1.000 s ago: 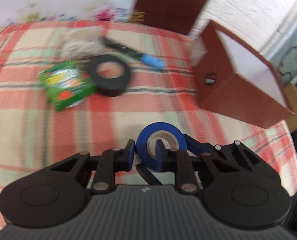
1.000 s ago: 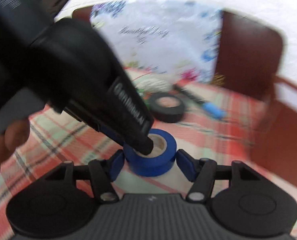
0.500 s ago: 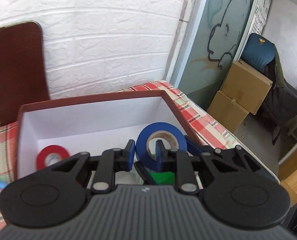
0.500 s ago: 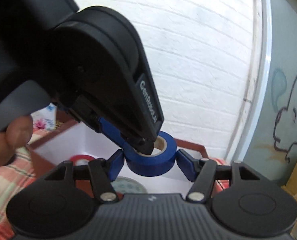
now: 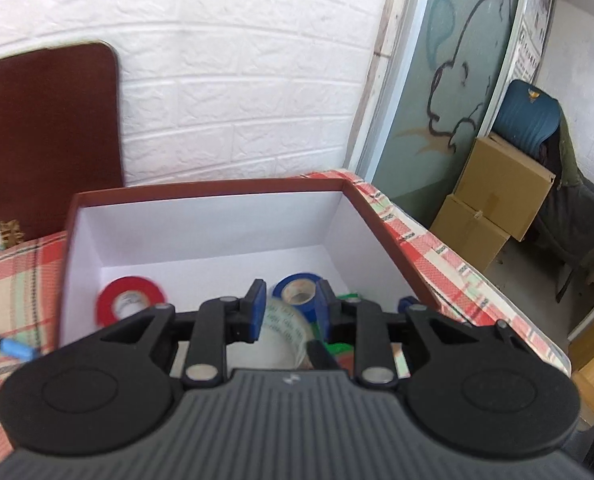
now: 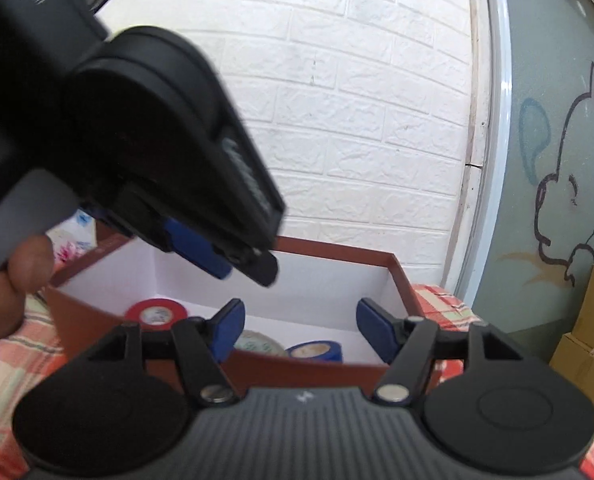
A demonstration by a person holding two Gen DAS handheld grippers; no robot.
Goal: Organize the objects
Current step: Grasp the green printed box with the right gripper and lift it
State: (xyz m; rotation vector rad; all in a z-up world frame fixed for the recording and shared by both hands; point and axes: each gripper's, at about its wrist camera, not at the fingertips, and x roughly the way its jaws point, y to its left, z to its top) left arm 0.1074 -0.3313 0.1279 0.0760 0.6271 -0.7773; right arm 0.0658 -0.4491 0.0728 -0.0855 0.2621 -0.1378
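Observation:
The blue tape roll [image 5: 297, 295] [image 6: 317, 353] lies inside the brown box [image 5: 201, 194] [image 6: 337, 254] on its white floor, free of both grippers. My left gripper [image 5: 289, 305] [image 6: 237, 264] hovers over the box. Its jaws are opening and the pads stand clear of the roll below them. My right gripper [image 6: 302, 322] hangs above the box's near wall, its jaws opening with nothing between them. A red tape roll [image 5: 129, 298] [image 6: 157, 312] and a clear tape roll [image 5: 283, 326] [image 6: 257, 344] also lie in the box.
A brown board [image 5: 45, 140] leans on the white brick wall. The box stands on a checked tablecloth [image 5: 437, 256] near the table's right edge. A blue-tipped pen [image 5: 13, 349] lies left of the box. Cardboard boxes [image 5: 497, 200] stand on the floor. A hand [image 6: 9, 292] holds the left gripper.
Both grippers carried the blue roll from the tablecloth to above the box. Both have since spread their jaws, and the roll has dropped to the box floor.

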